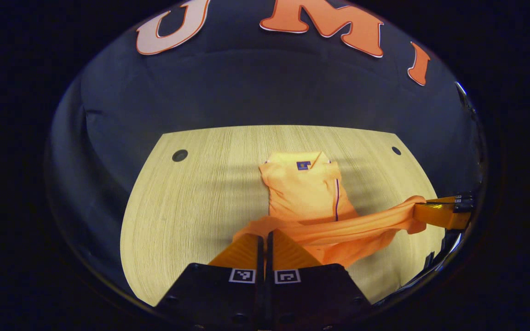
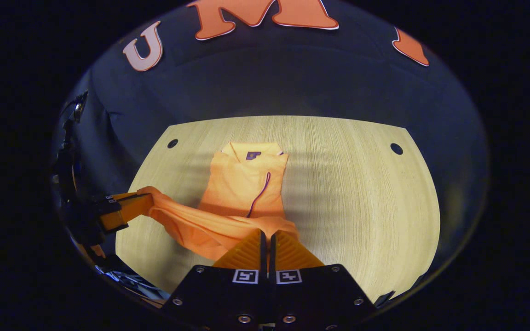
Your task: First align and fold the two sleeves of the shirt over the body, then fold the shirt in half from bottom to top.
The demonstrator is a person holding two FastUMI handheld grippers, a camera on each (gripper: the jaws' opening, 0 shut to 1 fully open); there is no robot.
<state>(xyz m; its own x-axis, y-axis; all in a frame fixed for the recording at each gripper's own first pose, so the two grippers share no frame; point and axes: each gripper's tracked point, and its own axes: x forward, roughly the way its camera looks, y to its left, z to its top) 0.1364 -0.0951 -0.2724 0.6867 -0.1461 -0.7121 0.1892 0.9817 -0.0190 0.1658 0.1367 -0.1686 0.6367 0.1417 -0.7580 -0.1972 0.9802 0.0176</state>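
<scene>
**Both grippers clamped on the hem**

The left gripper (image 1: 265, 236) has its fingers pressed together on the shirt (image 1: 304, 188) hem's left corner. The right gripper (image 2: 267, 236) pinches the hem's other corner, both raised above the shirt's body.

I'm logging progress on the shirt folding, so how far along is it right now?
Sleeves look done: the shirt lies as a narrow strip on the table, collar at the far end. In hand is the bottom-to-top fold: the left tool and right tool each pinch a corner of the hem, lifted and stretched between them. Left to do: carry the hem over to the collar, lay it flat, and let go.
</scene>
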